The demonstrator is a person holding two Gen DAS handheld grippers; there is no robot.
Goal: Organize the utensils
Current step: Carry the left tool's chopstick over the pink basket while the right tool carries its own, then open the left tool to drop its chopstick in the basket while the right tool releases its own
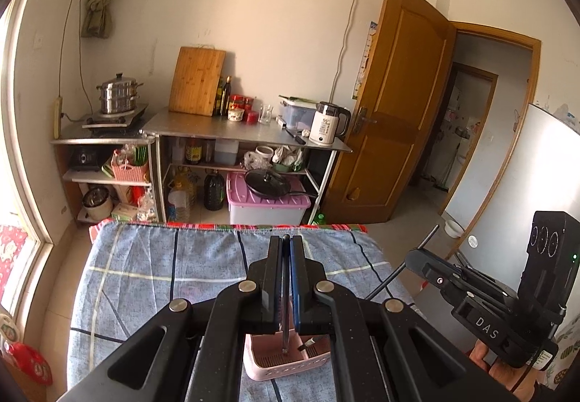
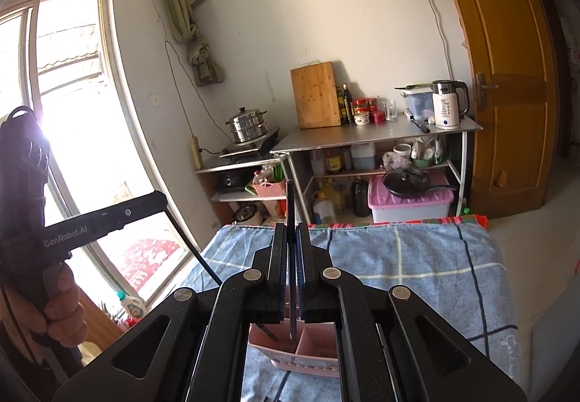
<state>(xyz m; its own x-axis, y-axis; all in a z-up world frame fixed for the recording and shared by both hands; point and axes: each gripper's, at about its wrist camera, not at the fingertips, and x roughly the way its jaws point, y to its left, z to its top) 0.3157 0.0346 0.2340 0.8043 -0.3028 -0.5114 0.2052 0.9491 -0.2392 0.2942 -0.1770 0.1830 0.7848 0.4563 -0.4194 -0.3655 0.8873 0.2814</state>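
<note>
My left gripper (image 1: 286, 239) is shut on a thin dark chopstick (image 1: 286, 293) that runs down between its jaws. The stick's lower end hangs over a pink utensil holder (image 1: 261, 371) on the blue checked tablecloth (image 1: 163, 275). My right gripper (image 2: 291, 226) is shut on a second dark chopstick (image 2: 290, 199), whose lower tip sits in the pink utensil holder (image 2: 319, 364). Another dark utensil (image 2: 268, 331) leans in a compartment of the holder. Each gripper also shows in the other's view: the right gripper (image 1: 411, 257) at the right, the left gripper (image 2: 163, 201) at the left.
Beyond the table's far edge stands a steel shelf unit (image 1: 246, 133) with a kettle (image 1: 328, 126), a cutting board (image 1: 197, 81) and jars. A wooden door (image 1: 395, 104) is open at the right. A window (image 2: 72, 112) is on the left. A hand (image 2: 61, 307) holds the left gripper's handle.
</note>
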